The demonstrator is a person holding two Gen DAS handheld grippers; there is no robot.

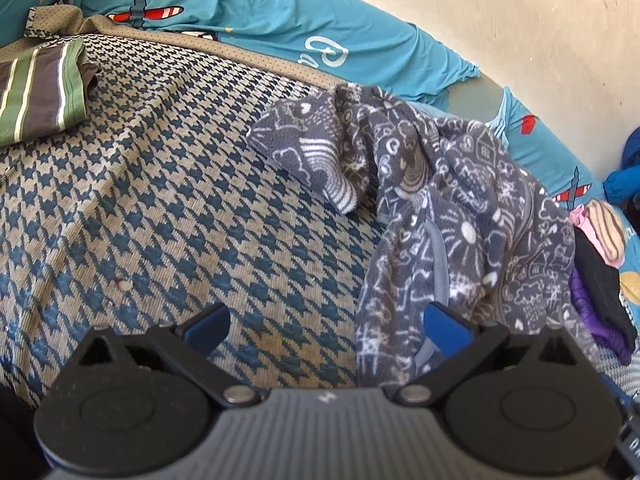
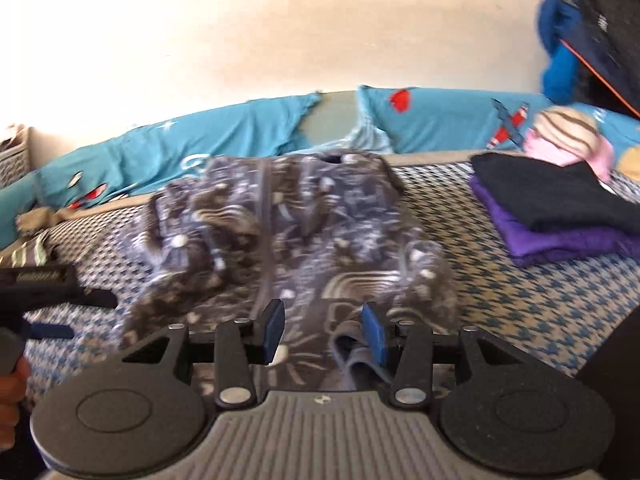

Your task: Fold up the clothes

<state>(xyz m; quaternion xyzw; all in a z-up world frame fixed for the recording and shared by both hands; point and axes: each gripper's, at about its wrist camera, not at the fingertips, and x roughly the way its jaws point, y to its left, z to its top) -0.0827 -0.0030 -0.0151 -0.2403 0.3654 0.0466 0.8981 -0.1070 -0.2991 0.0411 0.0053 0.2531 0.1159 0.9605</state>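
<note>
Left wrist view, left to right. Upper left: one folded striped garment (image 1: 42, 88), green, brown and white, flat on the houndstooth bed cover (image 1: 168, 208). Lower centre: left gripper (image 1: 326, 326), jaws wide apart, nothing between the blue pads (image 1: 448, 326); left pad over bare cover, right pad over the near edge of the grey patterned fleece garment (image 1: 452, 216), contact not resolvable. Fleece crumpled, filling centre-right of frame, one corner flopped toward the middle. Along the top: teal sheet (image 1: 248, 12) printed with aeroplanes and stars, against a pale wall (image 1: 520, 32). Far right edge: one stack of folded clothes (image 1: 600, 304), black over purple, with a pink and cream striped item behind it.

Right wrist view, left to right, motion-blurred. Left edge: left gripper (image 2: 80, 312) seen side-on, held in a hand (image 2: 10, 392), its fingers apart, just beside the fleece's left edge. Centre: same fleece garment (image 2: 288, 232), spread wider here, zip line running toward the camera. Lower centre: right gripper (image 2: 322, 334), jaws partly apart, pads not pressing on anything; fleece lies directly beneath and between them, a folded hem edge just inside the right pad. Right: black folded item (image 2: 552, 196) on purple folded item (image 2: 568, 240), well apart from the gripper. Upper right: blue fuzzy object (image 2: 560, 60) beside a dark bag.

Count: grippers two, fleece one, folded stack one, striped garment one.
</note>
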